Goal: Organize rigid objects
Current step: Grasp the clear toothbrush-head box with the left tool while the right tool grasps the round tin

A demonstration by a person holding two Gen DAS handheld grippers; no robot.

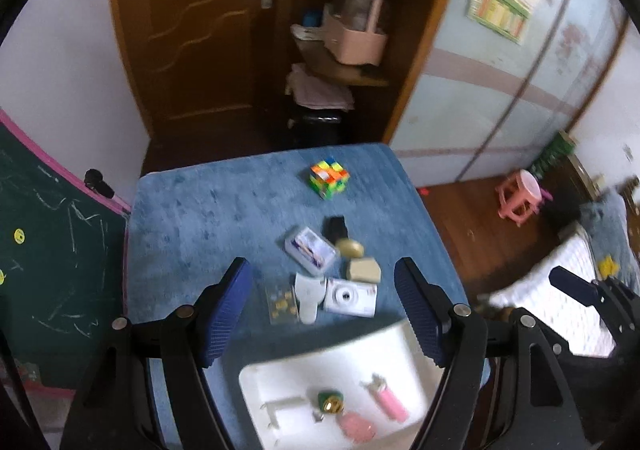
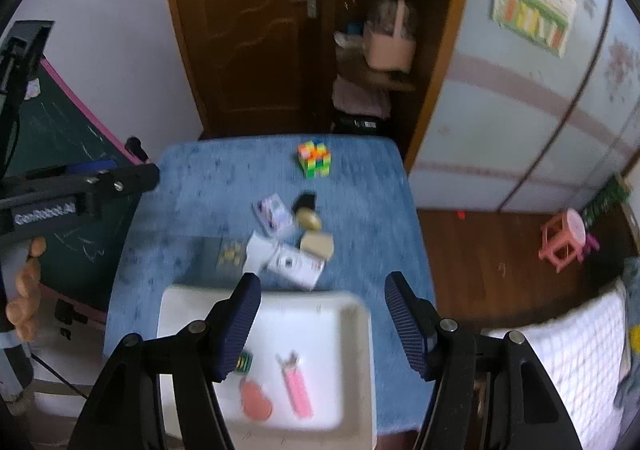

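Note:
A white tray (image 1: 400,334) (image 2: 352,310) sits at the near edge of a blue-covered table (image 1: 200,218) (image 2: 192,186). It holds a pink clip (image 1: 387,398) (image 2: 297,386), a pink oval piece (image 2: 256,404) and a green item (image 1: 330,402). Beyond the tray lie a small white camera (image 1: 352,296) (image 2: 296,264), a clear plastic box (image 1: 310,250), a tan block (image 1: 363,270) and a colourful puzzle cube (image 1: 329,177) (image 2: 314,159). My left gripper (image 1: 324,310) is open and empty above the tray's far edge. My right gripper (image 2: 322,324) is open and empty above the tray.
A green chalkboard (image 1: 48,250) stands left of the table. A wooden door (image 1: 200,30) and shelves (image 1: 352,70) are behind it. A pink stool (image 1: 520,198) stands on the wooden floor at the right, next to a white-covered bed (image 2: 580,350).

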